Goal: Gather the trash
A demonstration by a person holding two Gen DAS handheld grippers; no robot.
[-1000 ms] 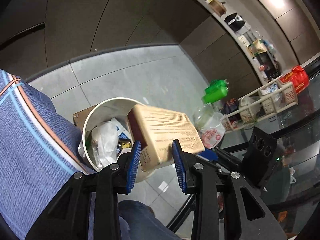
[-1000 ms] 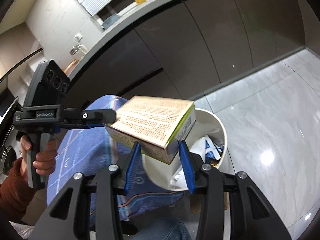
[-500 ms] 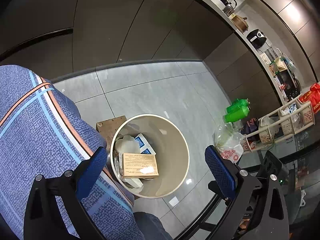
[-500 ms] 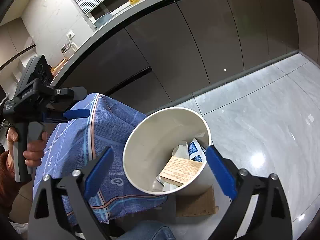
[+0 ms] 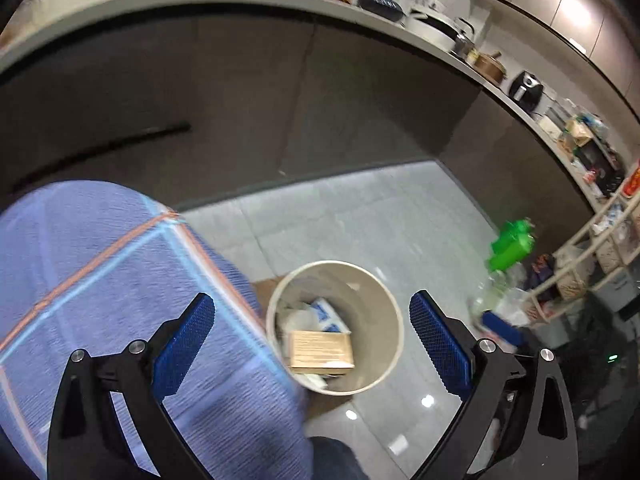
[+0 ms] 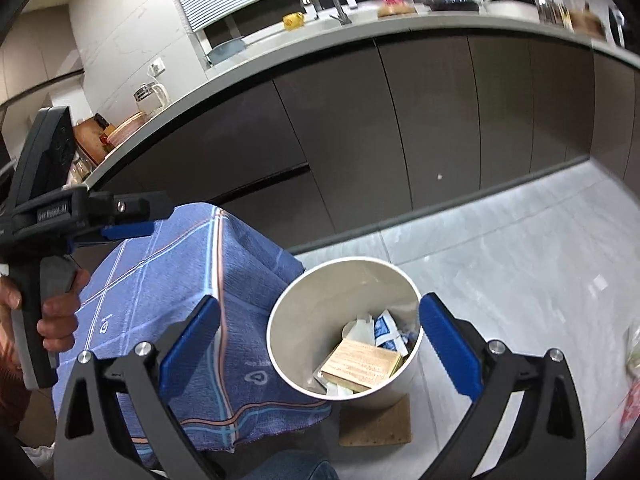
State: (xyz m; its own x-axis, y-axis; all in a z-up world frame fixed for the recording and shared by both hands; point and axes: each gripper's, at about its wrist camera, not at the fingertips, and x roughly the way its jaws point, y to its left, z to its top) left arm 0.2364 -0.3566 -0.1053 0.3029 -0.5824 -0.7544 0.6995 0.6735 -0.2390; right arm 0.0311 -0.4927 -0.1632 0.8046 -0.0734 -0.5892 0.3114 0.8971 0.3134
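Note:
A tan cardboard box (image 5: 320, 350) lies flat inside the round white bin (image 5: 376, 280) on top of white and blue wrappers (image 5: 326, 316). My left gripper (image 5: 311, 300) hangs above the bin, open, nothing between its blue pads. In the right wrist view the same box (image 6: 360, 364) rests in the bin (image 6: 344, 264). My right gripper (image 6: 320, 302) is above it, its jaws wide and still opening, with nothing held. The left gripper's handle (image 6: 44, 248) shows at the left in a person's hand (image 6: 56, 320).
A blue checked cloth (image 6: 160, 300) drapes over a surface right beside the bin. A cardboard piece (image 6: 376, 420) lies under the bin on the grey tiled floor (image 6: 520, 260). Dark cabinets (image 6: 400, 140) stand behind. Green bottles (image 5: 512, 244) and a white rack (image 5: 592, 256) stand at the right.
Both grippers held the box over the bin, then spread their jaws wide. The box dropped into the bin. Both grippers have since risen and tilted up.

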